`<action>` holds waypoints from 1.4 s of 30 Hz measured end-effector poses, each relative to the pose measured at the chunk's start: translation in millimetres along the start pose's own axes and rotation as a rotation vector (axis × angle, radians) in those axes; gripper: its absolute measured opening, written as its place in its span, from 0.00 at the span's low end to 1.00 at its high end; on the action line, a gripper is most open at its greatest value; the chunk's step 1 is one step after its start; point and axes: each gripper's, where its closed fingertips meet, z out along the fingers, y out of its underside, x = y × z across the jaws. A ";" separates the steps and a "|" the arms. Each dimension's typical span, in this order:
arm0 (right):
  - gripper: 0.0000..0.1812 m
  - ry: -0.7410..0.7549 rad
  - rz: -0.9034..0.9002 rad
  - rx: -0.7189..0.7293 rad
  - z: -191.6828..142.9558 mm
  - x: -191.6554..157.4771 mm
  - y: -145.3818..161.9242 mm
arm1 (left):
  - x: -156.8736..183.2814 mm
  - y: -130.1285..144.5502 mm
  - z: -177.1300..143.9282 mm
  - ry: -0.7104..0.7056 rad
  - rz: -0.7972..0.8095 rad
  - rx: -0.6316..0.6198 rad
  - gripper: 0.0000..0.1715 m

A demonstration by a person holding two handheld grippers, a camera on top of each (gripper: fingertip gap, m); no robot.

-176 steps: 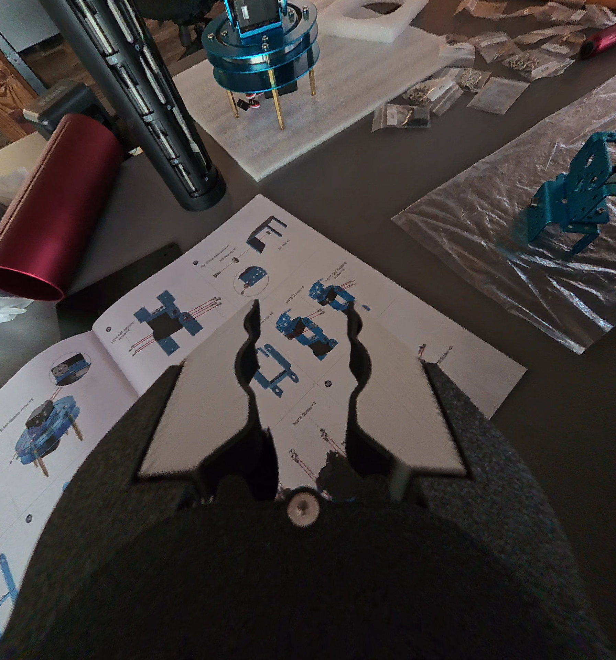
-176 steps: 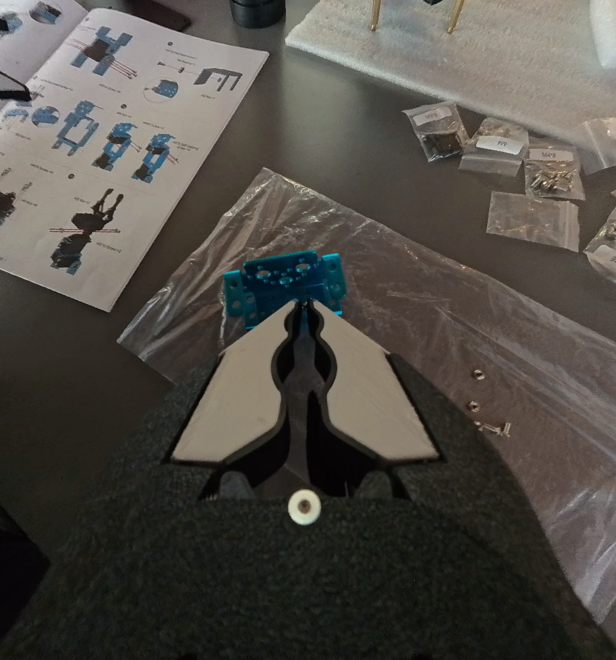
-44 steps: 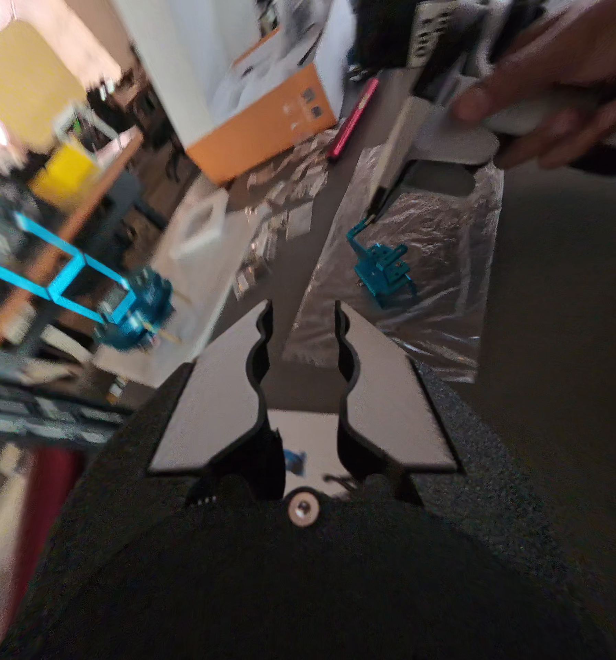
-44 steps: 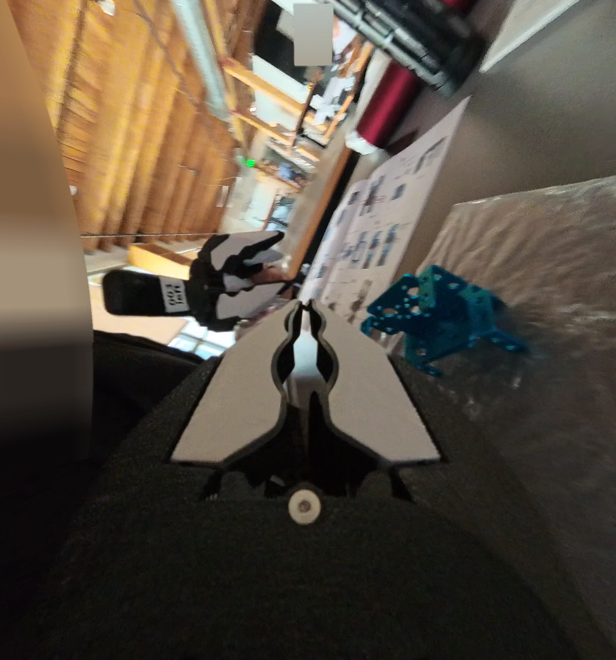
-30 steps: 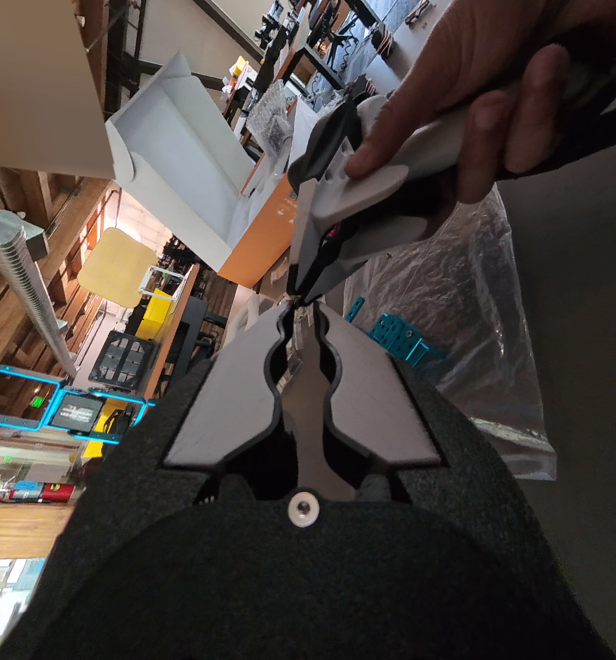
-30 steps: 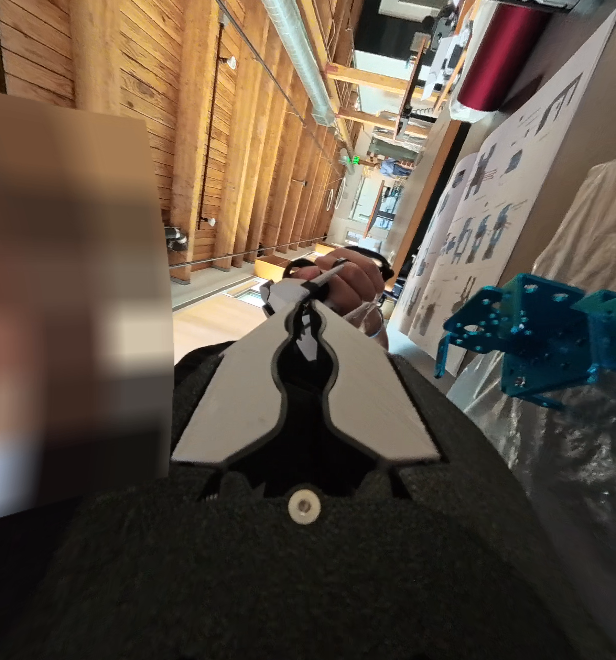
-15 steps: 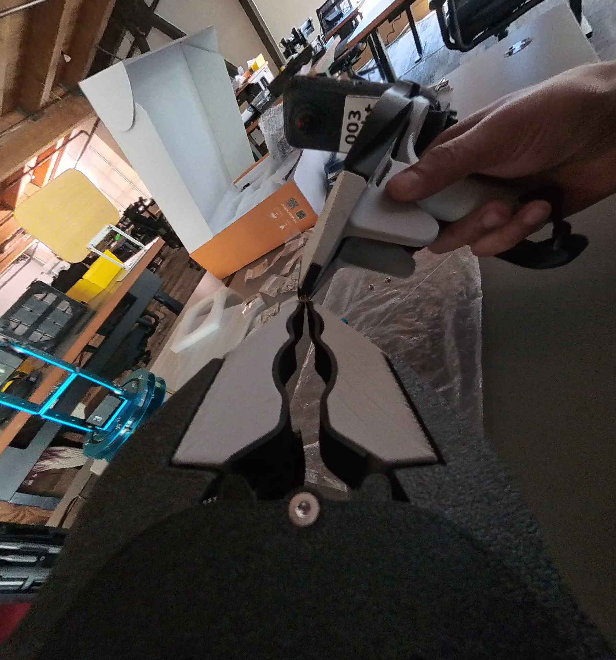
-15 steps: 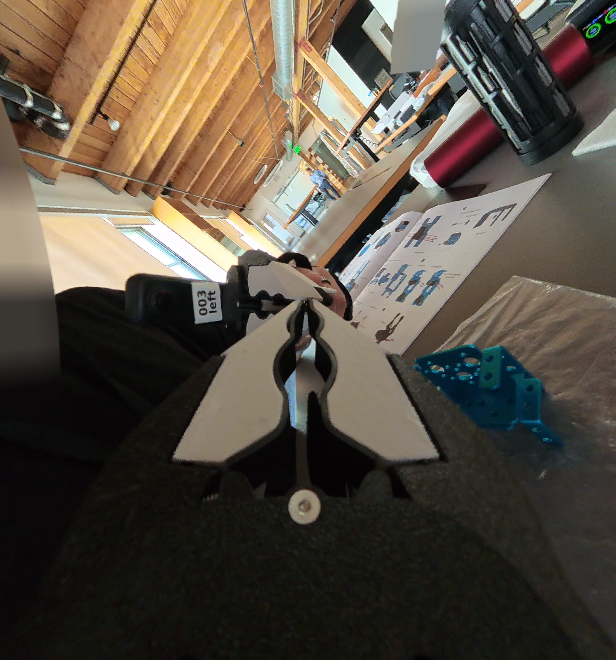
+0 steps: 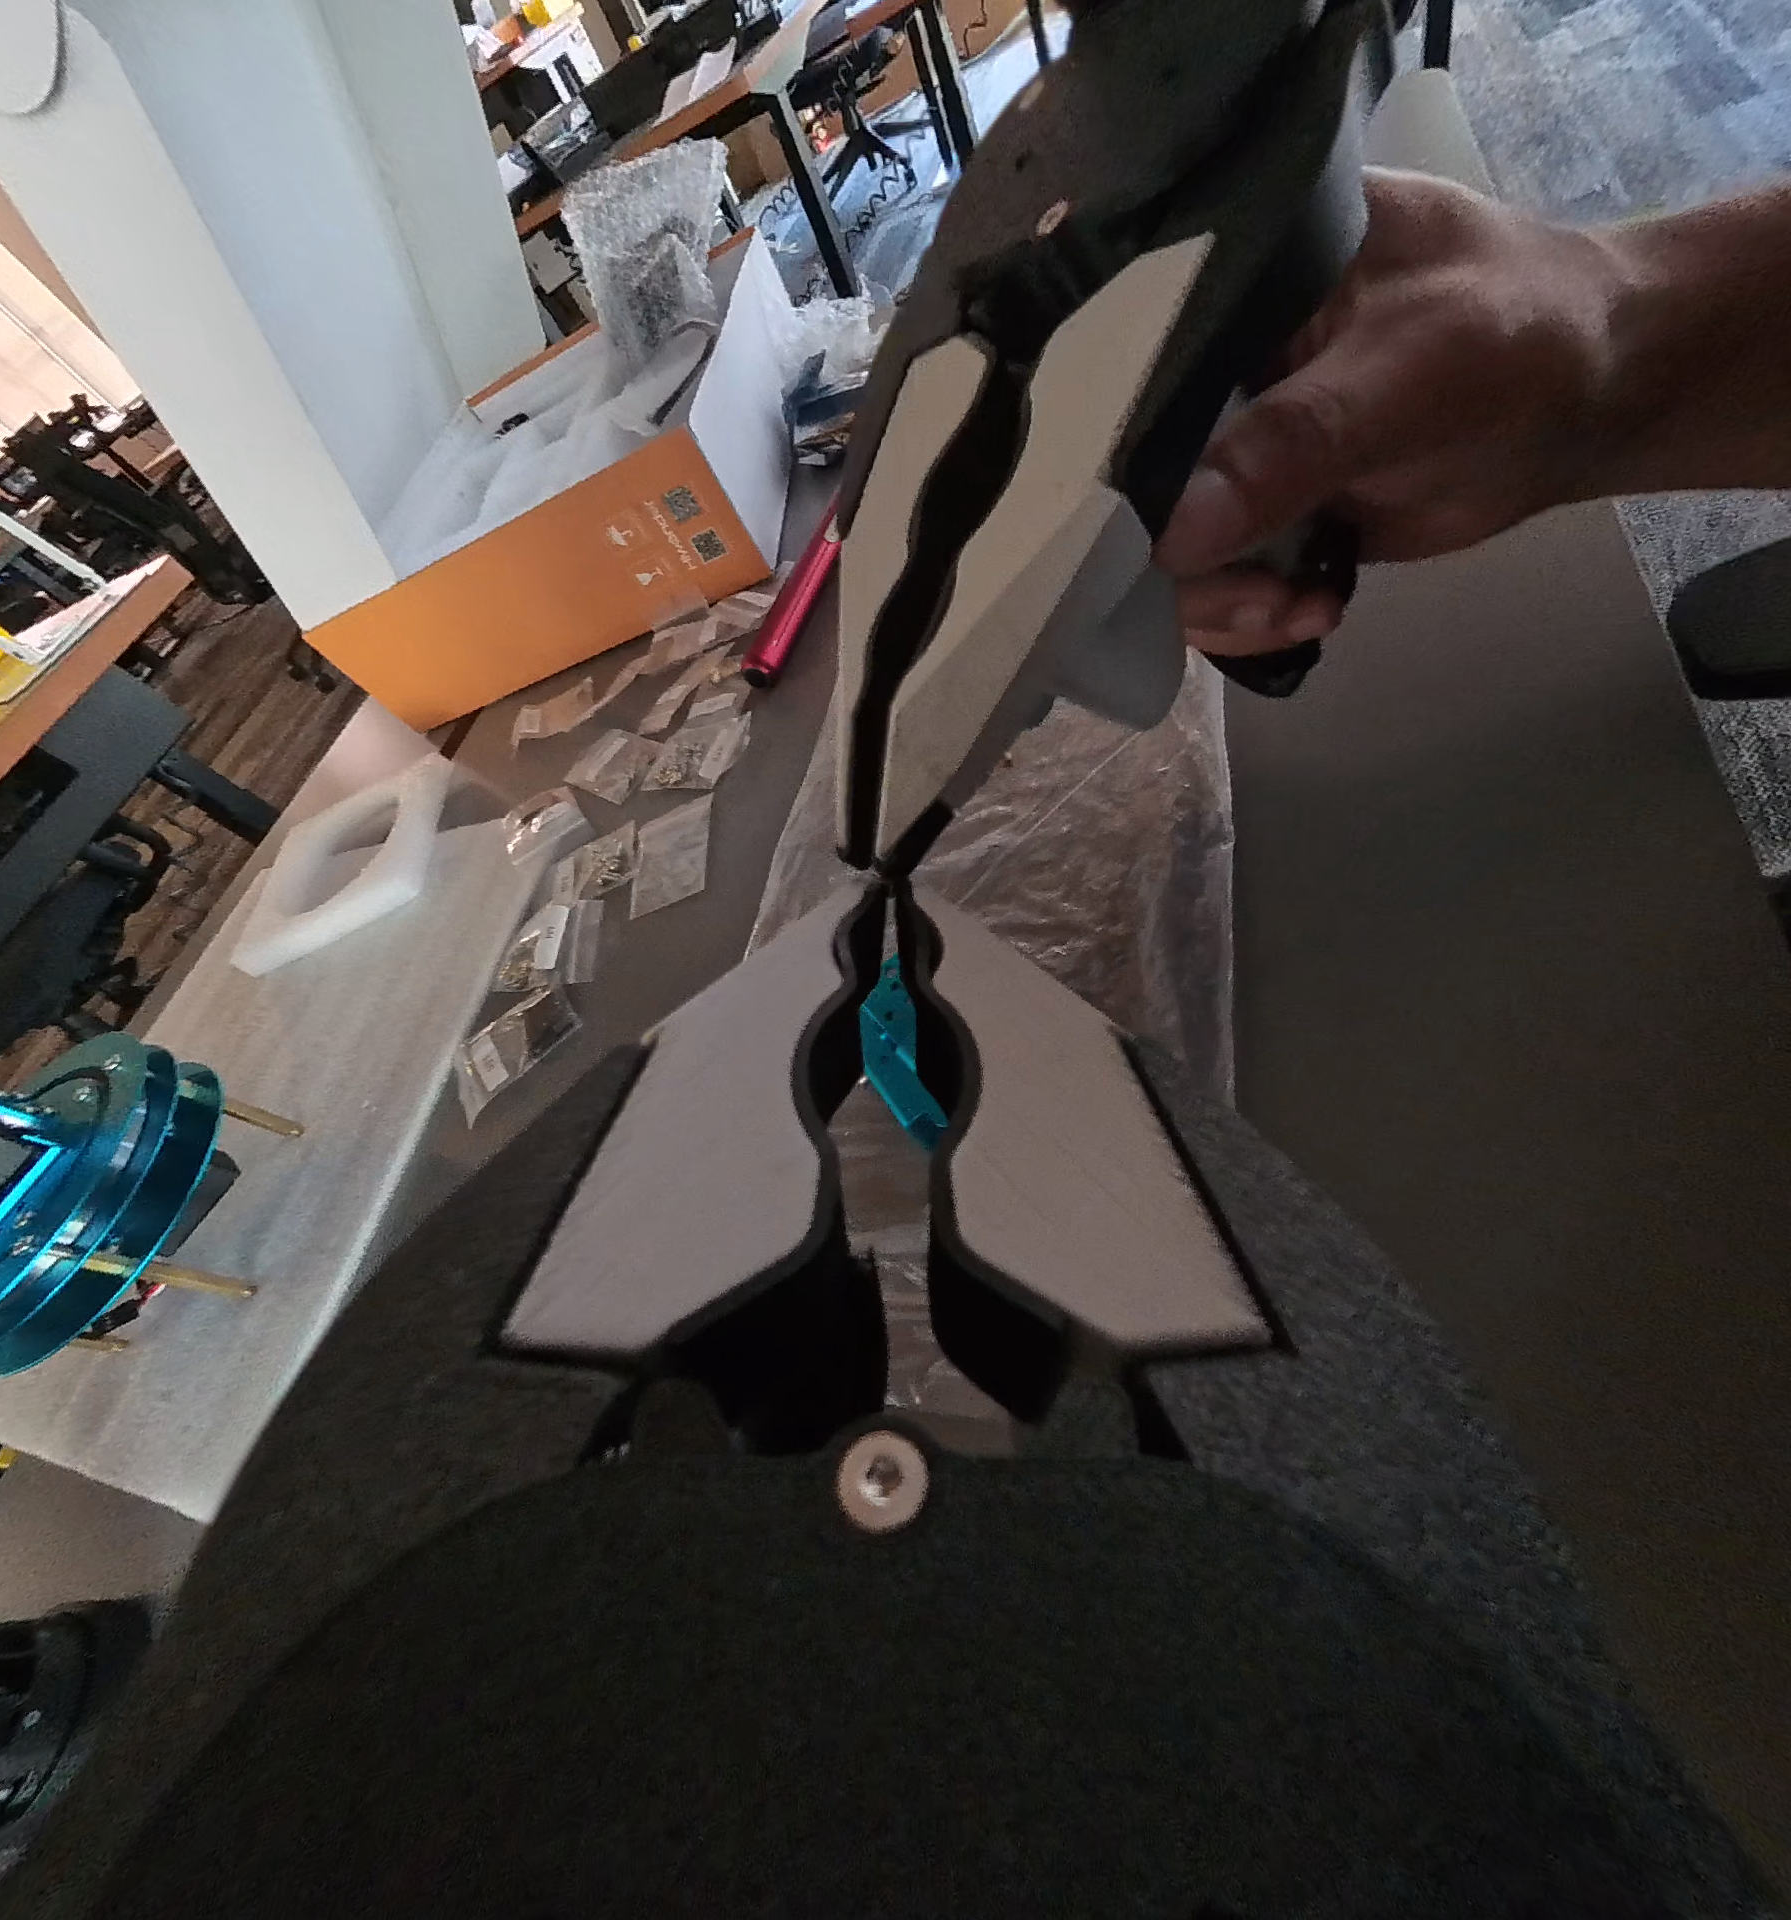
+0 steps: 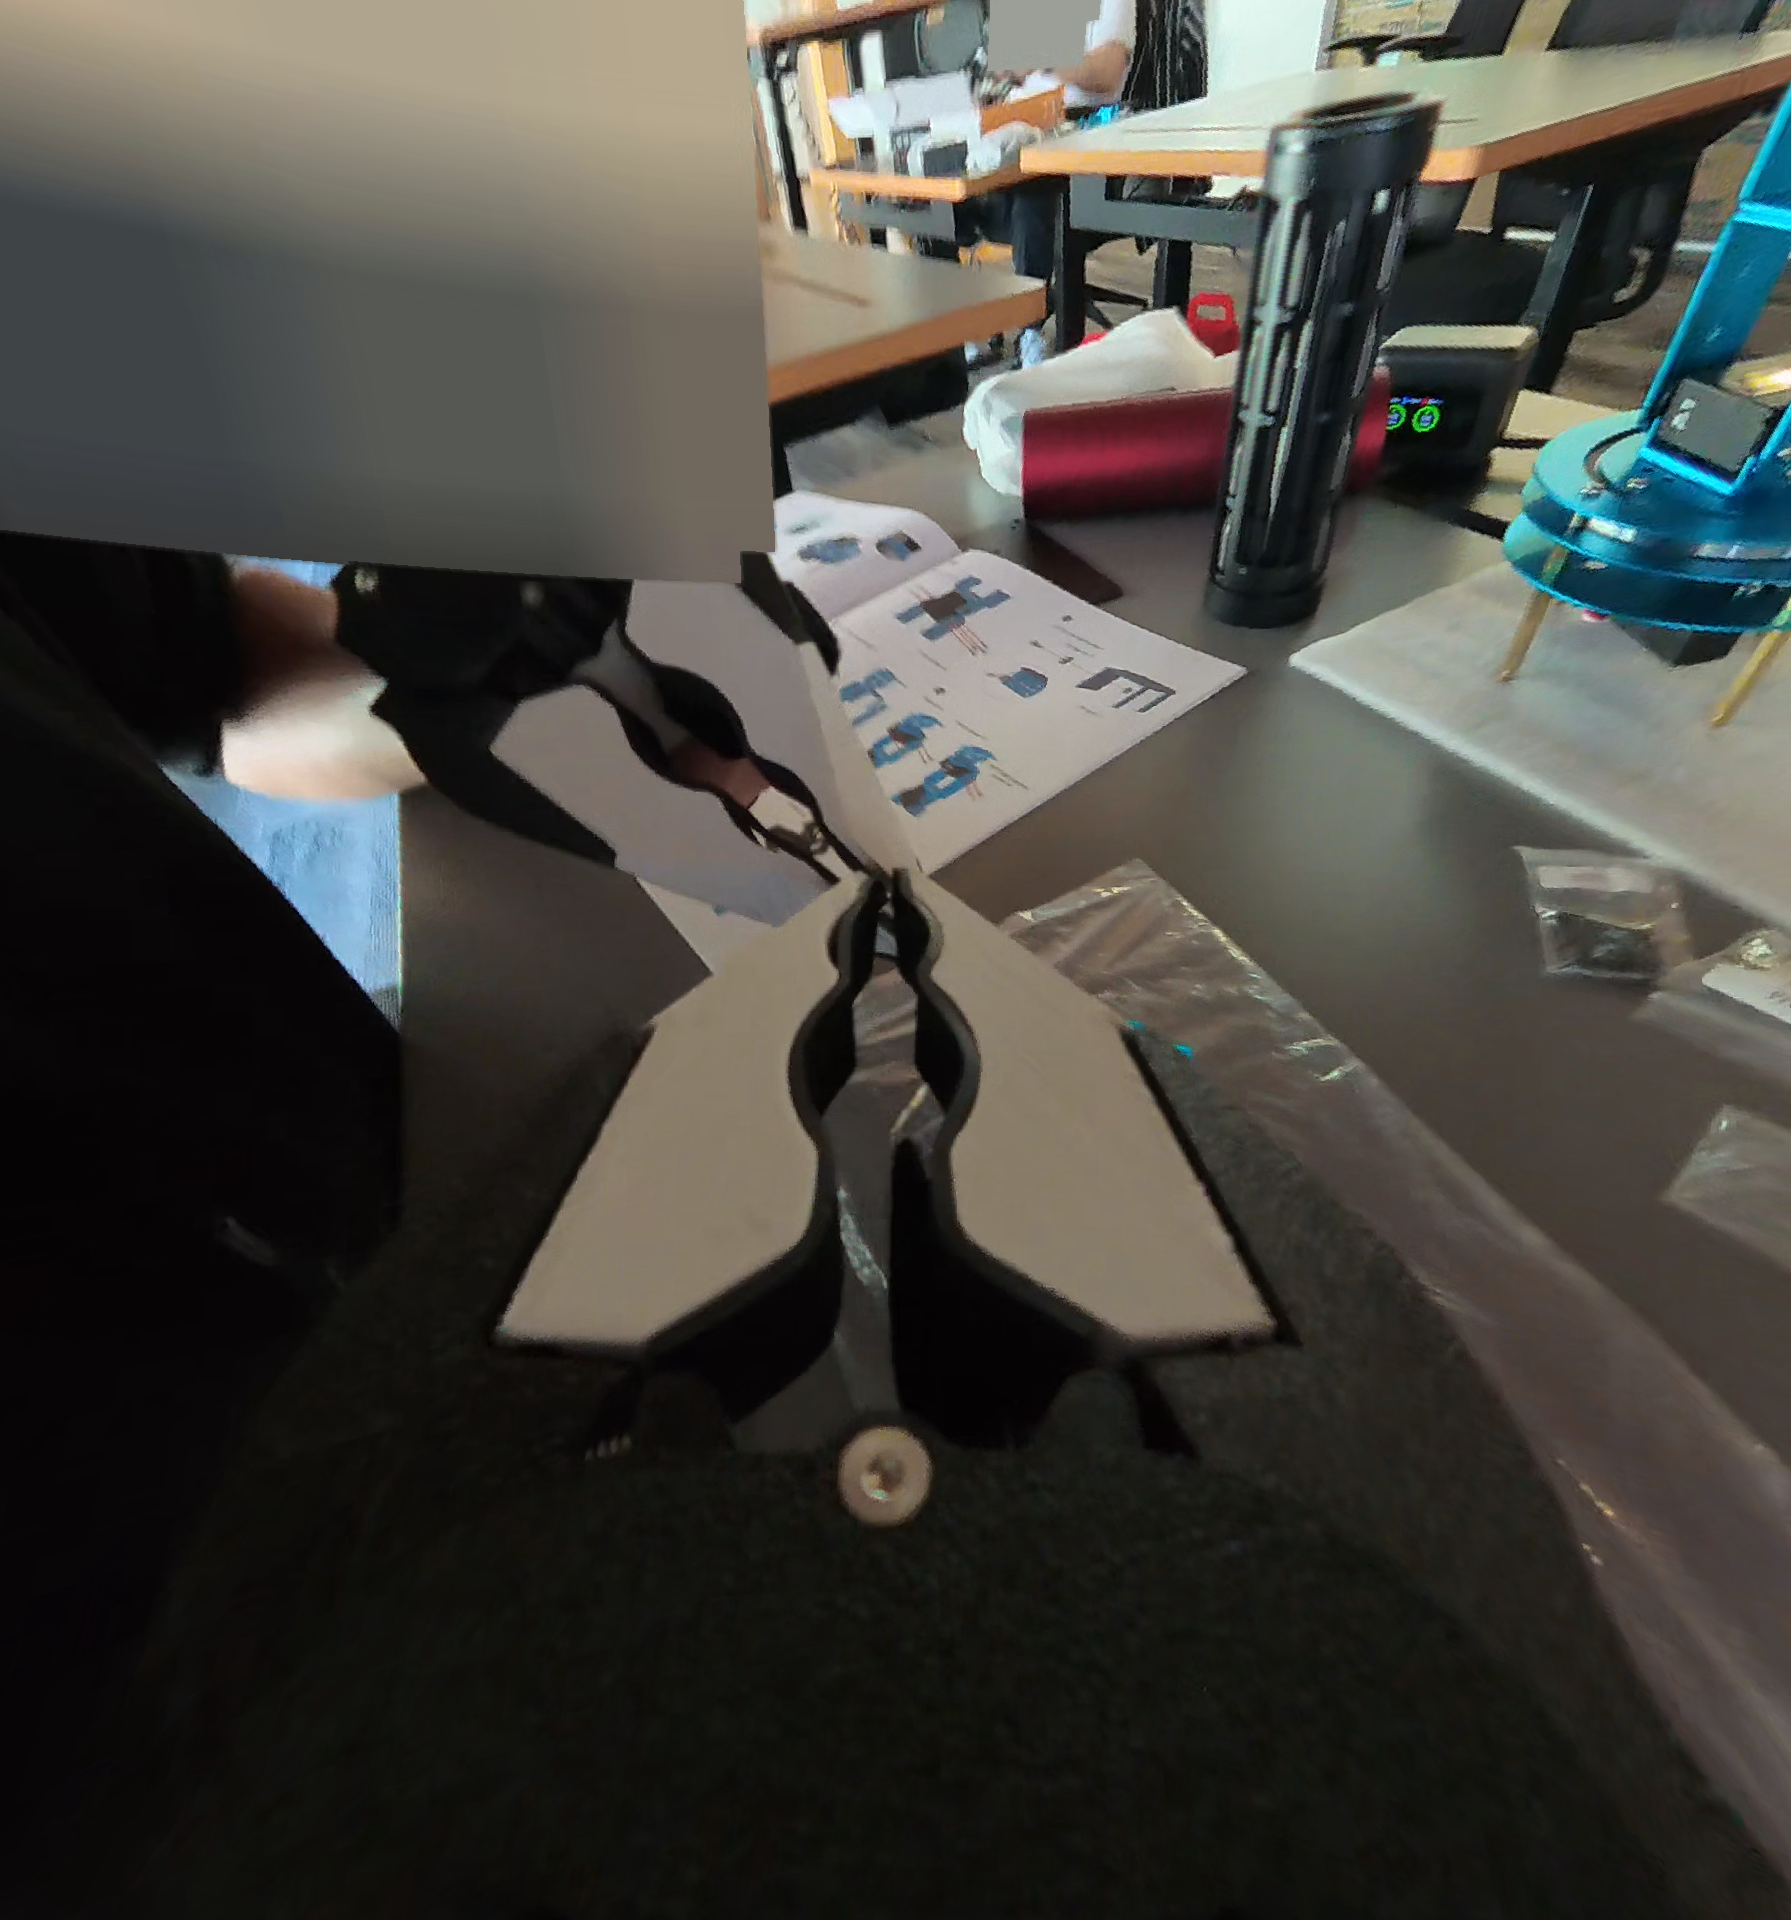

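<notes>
Left gripper [image 9: 878, 891] and right gripper [image 10: 886, 888] meet tip to tip above the clear plastic sheet [image 9: 1099, 831], both pinched nearly closed; whether they grip something tiny between them, can't tell. Blue perforated metal bracket [image 9: 896, 1049] lies on the sheet just below. Judged risk: any tiny part pinched at the tips could slip if either gripper twists, dropping among small clear hardware bags [image 9: 642, 790] far left.

Each hand-held gripper [image 9: 883, 894] wears a black textured shell, pale grey wavy-edged fingers [image 9: 704, 1164] and one silver screw [image 9: 878, 1480] at the base.

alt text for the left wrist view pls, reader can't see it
The left gripper, jaws nearly closed, meets the tips of the right gripper, held in a hand, tip to tip above a clear plastic sheet. A blue metal bracket shows between the fingers; small parts bags and an orange box lie beyond.
</notes>
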 end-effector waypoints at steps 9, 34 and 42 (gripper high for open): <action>0.01 -0.075 0.048 -0.031 -2.9 -5.0 2.4 | 3.1 -2.0 -0.9 -0.042 0.112 -0.004 0.01; 0.00 -0.181 0.529 -0.002 -0.6 0.7 13.4 | -3.7 6.2 2.6 -0.210 0.449 -0.122 0.01; 0.00 -0.258 0.644 0.092 -3.5 1.8 11.4 | -3.2 8.4 0.8 -0.169 0.334 -0.096 0.04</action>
